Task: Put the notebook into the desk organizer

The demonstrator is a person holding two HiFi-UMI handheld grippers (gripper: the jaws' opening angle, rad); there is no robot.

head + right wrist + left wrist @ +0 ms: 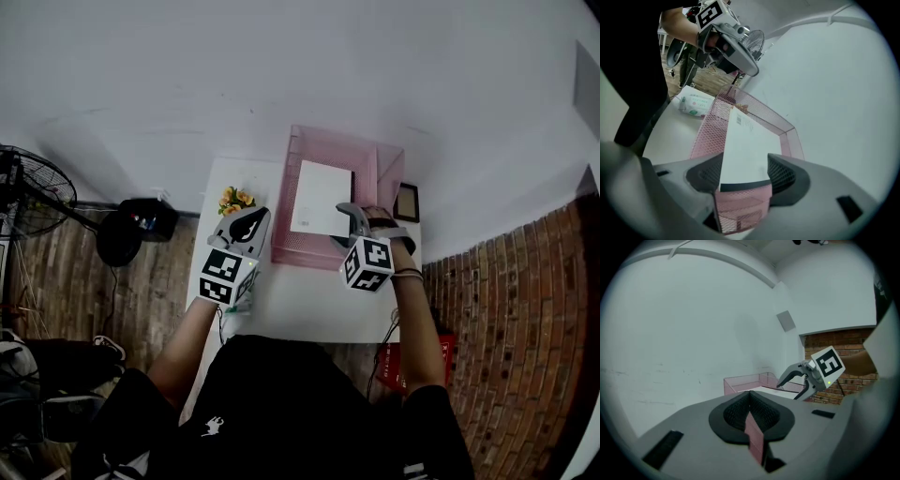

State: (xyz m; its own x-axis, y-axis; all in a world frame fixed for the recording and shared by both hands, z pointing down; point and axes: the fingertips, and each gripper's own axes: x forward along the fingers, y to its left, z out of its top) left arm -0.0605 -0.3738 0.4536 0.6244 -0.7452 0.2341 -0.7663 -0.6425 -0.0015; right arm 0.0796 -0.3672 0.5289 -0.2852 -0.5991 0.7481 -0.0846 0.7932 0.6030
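Observation:
A pink mesh desk organizer [289,169] [707,129] [740,381] stands at the back of the white table [300,305]. The white notebook [320,197] [747,143] lies tilted inside it, its dark-edged near end toward me. My right gripper [345,225] [745,171] [791,387] sits at the organizer's near right rim. Its jaws stand wide on either side of the notebook's near end, and the pads do not press on it. My left gripper [242,225] [750,397] [740,65] hovers left of the organizer, shut and empty.
Small yellow flowers [234,198] stand at the table's back left, and a black picture frame [407,202] sits right of the organizer. A tissue pack [696,105] lies on the table's left. On the floor at the left are a fan [33,192] and a black object [141,223].

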